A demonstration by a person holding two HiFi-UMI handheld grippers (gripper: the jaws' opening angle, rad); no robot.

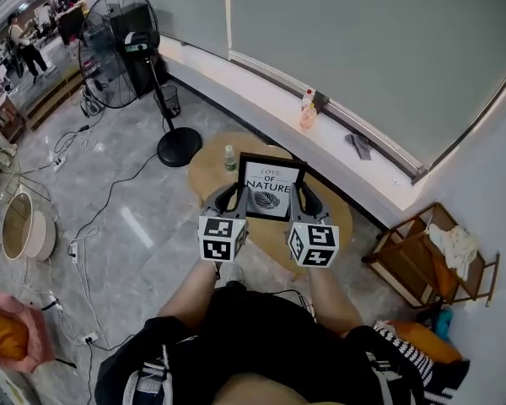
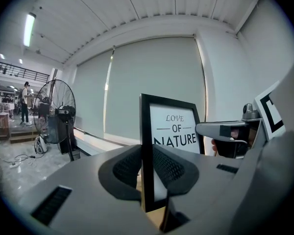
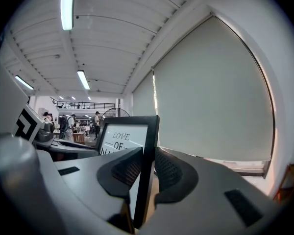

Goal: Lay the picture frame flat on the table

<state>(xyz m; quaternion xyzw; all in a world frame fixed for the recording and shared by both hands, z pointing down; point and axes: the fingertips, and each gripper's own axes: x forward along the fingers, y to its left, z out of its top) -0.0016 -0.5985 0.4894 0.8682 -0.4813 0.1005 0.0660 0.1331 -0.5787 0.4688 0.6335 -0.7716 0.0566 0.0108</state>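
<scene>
A black picture frame (image 1: 271, 187) with a white print reading "LOVE OF NATURE" stands upright between both grippers, above a round wooden table (image 1: 206, 169). My left gripper (image 1: 235, 195) is shut on the frame's left edge (image 2: 147, 151). My right gripper (image 1: 305, 199) is shut on its right edge (image 3: 148, 170). In the left gripper view the right gripper (image 2: 225, 131) shows beyond the print. I cannot tell whether the frame's bottom edge touches the table.
A small green bottle (image 1: 229, 158) stands on the table behind the frame's left side. A black pedestal fan (image 1: 118, 49) stands at the left on the marble floor with cables (image 1: 84, 234). A window ledge (image 1: 337, 142) holds a pink-capped bottle (image 1: 308, 110). A wooden rack (image 1: 426, 256) is at right.
</scene>
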